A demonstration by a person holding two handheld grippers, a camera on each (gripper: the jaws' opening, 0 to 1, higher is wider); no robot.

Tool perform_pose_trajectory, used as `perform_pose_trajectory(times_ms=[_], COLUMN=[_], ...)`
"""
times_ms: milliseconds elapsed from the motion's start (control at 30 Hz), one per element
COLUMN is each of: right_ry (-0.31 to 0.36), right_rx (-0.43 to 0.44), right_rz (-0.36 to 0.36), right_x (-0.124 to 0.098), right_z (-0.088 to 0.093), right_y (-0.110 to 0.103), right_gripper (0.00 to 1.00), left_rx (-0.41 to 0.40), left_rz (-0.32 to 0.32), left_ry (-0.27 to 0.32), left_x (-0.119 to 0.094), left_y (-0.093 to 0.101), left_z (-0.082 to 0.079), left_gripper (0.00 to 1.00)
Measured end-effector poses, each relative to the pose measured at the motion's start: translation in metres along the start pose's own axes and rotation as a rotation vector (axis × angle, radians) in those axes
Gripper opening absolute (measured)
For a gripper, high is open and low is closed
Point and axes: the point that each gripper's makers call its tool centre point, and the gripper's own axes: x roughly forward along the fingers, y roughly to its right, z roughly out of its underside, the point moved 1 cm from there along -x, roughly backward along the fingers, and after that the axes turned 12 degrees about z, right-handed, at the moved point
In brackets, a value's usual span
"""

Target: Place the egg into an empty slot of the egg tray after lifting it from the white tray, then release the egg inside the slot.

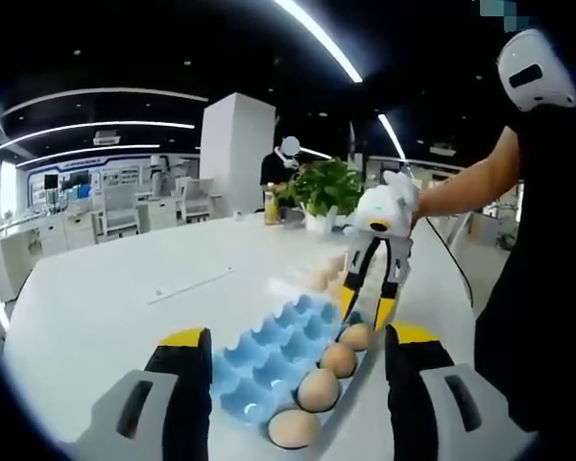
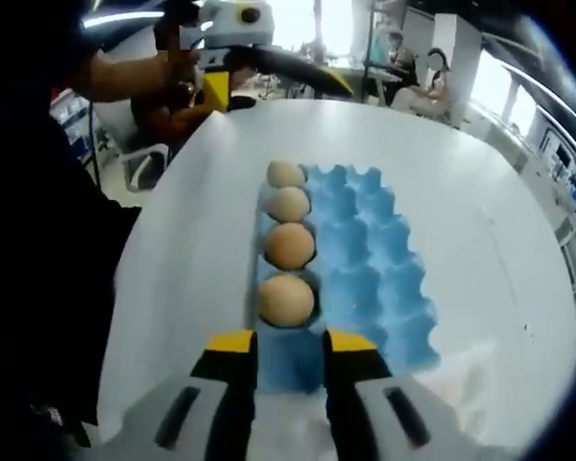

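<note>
Four eggs [image 2: 286, 299] seated in a single row along one long edge of the blue egg tray [image 2: 374, 269], the other slots bare, the tray lying near one edge of the white table [image 2: 480, 163]. Right gripper [image 2: 290, 348] poised just above the tray's near end beside the last egg in the row, jaws slightly parted and holding nothing; seen from the left gripper view as yellow-tipped jaws [image 1: 367, 307] pointing down over the far end of the tray [image 1: 269, 360]. Left gripper [image 1: 296, 346] spread wide and empty over the tray's opposite end; a potted plant [image 1: 324, 192] at the table's far edge.
</note>
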Motion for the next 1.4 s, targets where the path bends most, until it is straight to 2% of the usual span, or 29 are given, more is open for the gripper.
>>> perform_pose_trajectory(times_ms=[367, 767, 1133, 1400], right_ry=[-0.021, -0.077, -0.135, -0.178], right_rx=[0.062, 0.152, 0.210, 0.254], right_rz=[0.062, 0.117, 0.200, 0.271], right_x=[-0.023, -0.057, -0.089, -0.112], right_z=[0.036, 0.087, 0.133, 0.165], right_y=[0.008, 0.011, 0.021, 0.027], right_gripper=[0.26, 0.25, 0.25, 0.26], left_rx=[-0.002, 0.004, 0.014, 0.001], left_rz=[0.004, -0.003, 0.001, 0.007], left_ry=[-0.007, -0.005, -0.027, -0.020], left_x=[0.002, 0.003, 0.005, 0.007], left_y=[0.001, 0.000, 0.001, 0.003], left_z=[0.002, -0.002, 0.000, 0.000], left_gripper=[0.74, 0.74, 0.73, 0.73])
